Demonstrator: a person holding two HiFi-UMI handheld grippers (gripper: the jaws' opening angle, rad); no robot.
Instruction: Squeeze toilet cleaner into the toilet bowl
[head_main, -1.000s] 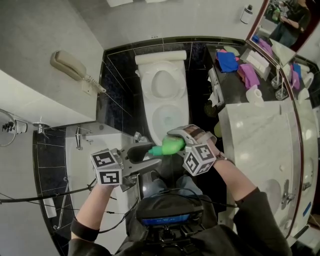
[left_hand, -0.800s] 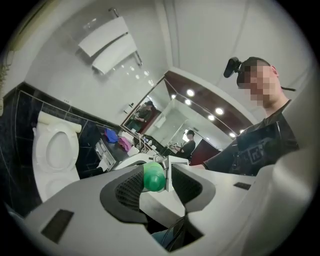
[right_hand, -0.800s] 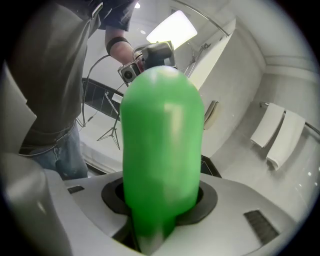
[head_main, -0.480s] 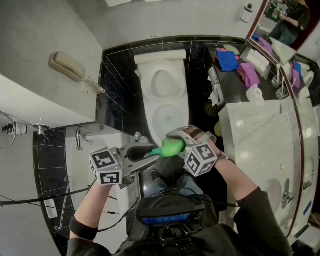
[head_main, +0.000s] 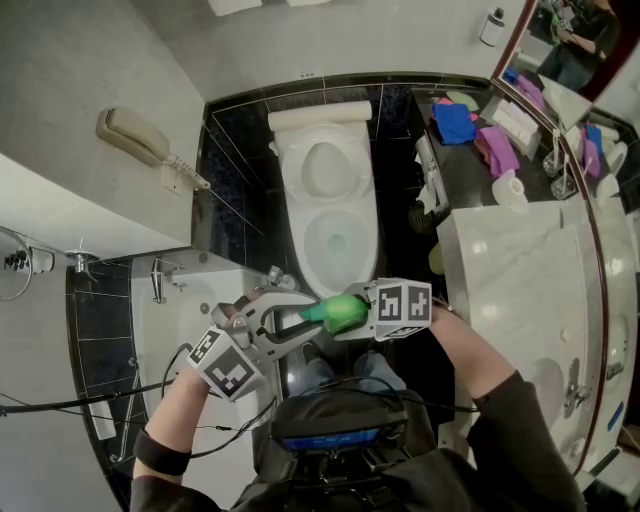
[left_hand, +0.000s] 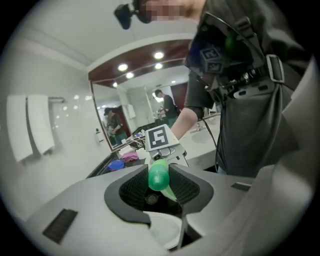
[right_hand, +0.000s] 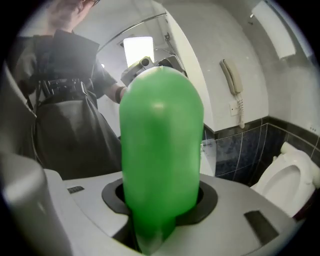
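Observation:
A green toilet cleaner bottle lies roughly level in front of me, below the open white toilet bowl. My right gripper is shut on the bottle's body, which fills the right gripper view. My left gripper comes in from the left. Its jaws have just been closing, and the bottle's narrow end now sits between the black pads, which touch it on both sides. The toilet's rim shows at the right of the right gripper view.
A wall phone hangs at the left. To the right of the toilet, a dark counter holds blue and purple cloths. A marble basin counter and a mirror run along the right. A white fixture sits at the lower left.
The left gripper closed around the bottle's narrow end and rolled, its marker cube swinging down and left. The right gripper rolled too, and the bottle shifted slightly toward me.

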